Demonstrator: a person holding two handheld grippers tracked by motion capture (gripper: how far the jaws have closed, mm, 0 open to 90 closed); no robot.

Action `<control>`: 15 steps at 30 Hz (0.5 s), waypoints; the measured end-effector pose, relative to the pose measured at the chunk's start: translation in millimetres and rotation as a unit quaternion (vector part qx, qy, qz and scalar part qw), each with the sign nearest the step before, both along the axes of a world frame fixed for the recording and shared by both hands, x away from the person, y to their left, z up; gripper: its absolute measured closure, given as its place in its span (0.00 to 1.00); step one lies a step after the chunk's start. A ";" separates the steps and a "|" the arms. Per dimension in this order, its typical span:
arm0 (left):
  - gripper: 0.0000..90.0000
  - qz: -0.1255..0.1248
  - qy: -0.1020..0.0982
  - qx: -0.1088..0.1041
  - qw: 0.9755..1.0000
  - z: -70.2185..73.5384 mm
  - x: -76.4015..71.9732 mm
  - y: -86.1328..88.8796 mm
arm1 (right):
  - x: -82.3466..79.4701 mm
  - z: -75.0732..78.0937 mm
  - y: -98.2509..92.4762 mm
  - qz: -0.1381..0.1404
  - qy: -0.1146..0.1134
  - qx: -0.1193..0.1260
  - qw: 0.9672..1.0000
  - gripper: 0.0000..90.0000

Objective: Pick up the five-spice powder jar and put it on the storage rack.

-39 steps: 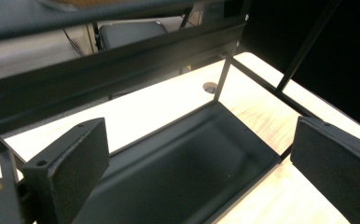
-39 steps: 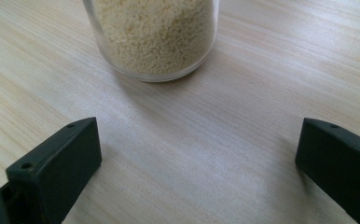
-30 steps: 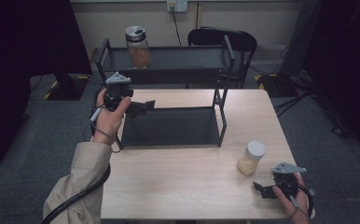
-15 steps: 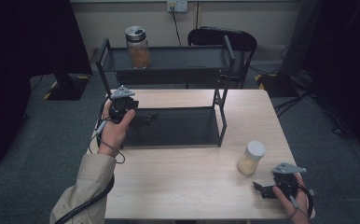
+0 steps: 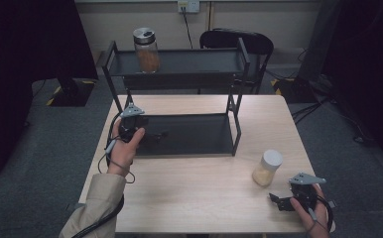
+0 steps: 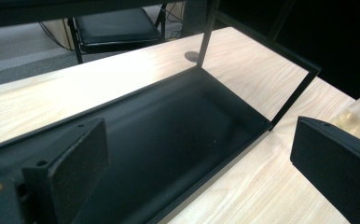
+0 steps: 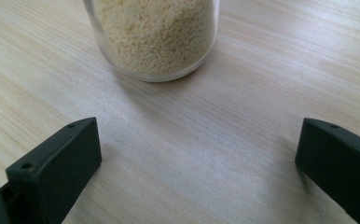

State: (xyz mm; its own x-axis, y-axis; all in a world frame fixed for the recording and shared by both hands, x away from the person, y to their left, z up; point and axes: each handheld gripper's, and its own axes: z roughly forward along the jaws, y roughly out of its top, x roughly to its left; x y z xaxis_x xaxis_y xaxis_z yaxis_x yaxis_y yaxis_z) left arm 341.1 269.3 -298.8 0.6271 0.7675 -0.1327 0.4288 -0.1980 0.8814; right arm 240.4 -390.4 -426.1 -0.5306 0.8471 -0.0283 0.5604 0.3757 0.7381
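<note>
Right hand-held gripper point(image 7: 197, 163), jaws spread and empty, faces a clear grain-filled jar point(image 7: 152, 35); a clumsy approach could topple it.

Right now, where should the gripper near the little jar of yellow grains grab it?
Grab the jar around its round glass side, below the white lid. It stands upright on the table, so I'd bring the right gripper in level from the near side. Its jaws are open, the jar sits straight ahead of them, and nothing stands between.
</note>
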 end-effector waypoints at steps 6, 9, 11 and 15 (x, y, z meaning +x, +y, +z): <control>0.04 0.001 0.003 -0.006 1.000 -13.3 -3.8 3.4 | -0.1 0.0 0.1 0.000 0.000 0.000 1.000 0.00; 0.04 0.001 0.008 -0.005 1.000 -19.5 -5.1 4.8 | -0.1 0.0 0.1 0.000 0.000 0.000 1.000 0.00; 0.04 0.002 0.010 -0.005 1.000 -23.7 -6.4 5.7 | -0.2 0.0 0.2 -0.001 0.000 0.000 1.000 0.00; 0.04 0.002 0.019 -0.006 1.000 -32.1 -7.9 7.5 | -0.2 0.0 0.2 -0.001 0.000 0.000 1.000 0.00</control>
State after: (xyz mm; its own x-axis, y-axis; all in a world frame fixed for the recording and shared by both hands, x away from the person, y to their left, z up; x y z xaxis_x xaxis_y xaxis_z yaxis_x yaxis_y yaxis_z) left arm 333.2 276.7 -330.9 0.6187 0.7680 -0.1654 0.4621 -0.1855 0.8672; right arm 240.3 -390.3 -426.1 -0.5297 0.8477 -0.0282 0.5608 0.3749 0.7382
